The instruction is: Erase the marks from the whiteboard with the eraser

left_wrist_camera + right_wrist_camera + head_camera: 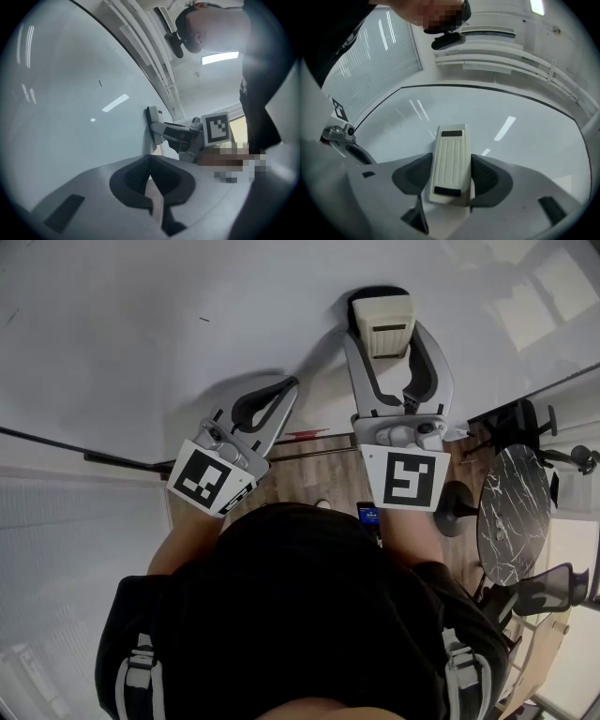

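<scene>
Eraser: cream, ribbed back, clamped by its long sides between the two jaws of the right gripper. Jaws are open just to the eraser's width, dark pads against both sides. In the left gripper view the eraser's dark felt face sits flat on the whiteboard. It's high on the board and right of centre in the head view.

Board is mostly clean. There is one short dark mark, up and to the left of the eraser and well apart from it. The same tick shows in the left gripper view.

Left gripper is near the board, lower than the right one and to its left. Its jaws are closed tip to tip with nothing between them, tips pointing at the board surface.

A small red thing lies at the board's bottom edge between the two grippers, maybe a marker, too small to tell.

Person in black top fills the lower part of the head view. Wooden floor is below. A round marble table is off to the right with black chairs around it. Slatted blinds show left of the board in the right gripper view.
</scene>
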The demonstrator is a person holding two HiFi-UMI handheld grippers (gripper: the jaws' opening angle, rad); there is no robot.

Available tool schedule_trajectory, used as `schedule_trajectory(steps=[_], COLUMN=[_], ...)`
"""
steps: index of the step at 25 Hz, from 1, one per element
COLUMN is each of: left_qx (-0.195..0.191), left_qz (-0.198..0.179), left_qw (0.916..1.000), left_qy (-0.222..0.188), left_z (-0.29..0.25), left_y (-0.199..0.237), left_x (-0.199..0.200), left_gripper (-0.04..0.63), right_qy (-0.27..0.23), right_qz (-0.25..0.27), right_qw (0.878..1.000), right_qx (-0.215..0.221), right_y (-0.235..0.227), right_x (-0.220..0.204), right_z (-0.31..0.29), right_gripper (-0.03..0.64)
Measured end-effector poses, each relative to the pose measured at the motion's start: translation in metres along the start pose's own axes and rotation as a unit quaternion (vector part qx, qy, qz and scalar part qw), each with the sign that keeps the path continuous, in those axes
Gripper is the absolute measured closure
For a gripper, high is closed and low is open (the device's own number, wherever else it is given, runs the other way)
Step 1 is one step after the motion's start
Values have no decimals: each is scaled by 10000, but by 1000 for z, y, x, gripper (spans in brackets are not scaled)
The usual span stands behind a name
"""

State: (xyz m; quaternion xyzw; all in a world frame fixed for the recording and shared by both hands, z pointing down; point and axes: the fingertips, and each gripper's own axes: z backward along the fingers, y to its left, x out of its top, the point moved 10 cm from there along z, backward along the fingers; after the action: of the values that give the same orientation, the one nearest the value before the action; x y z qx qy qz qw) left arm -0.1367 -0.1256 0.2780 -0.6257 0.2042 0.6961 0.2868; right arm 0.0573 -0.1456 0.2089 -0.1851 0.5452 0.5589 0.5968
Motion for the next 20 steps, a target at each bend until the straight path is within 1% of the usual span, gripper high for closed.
schedule_trajectory(steps=[6, 13, 20], left_qx=[-6, 13, -4], left_qz=[11, 25, 24], left_qw=[10000, 10000, 9999], left_qy=[39, 85, 154], left_z=[-10, -18, -23], left_y=[-9, -16, -23], left_x=[-5, -7, -10], left_gripper=[591, 591, 591], right_qy=[-103, -66, 12], right_qz=[15, -58, -453], right_qw=[9994, 9979, 9937], right_qx=[-340, -639, -1029], right_y=[-42, -72, -107], right_x=[-9, -17, -37], right_z=[9, 17, 32], right_gripper=[362, 362, 362])
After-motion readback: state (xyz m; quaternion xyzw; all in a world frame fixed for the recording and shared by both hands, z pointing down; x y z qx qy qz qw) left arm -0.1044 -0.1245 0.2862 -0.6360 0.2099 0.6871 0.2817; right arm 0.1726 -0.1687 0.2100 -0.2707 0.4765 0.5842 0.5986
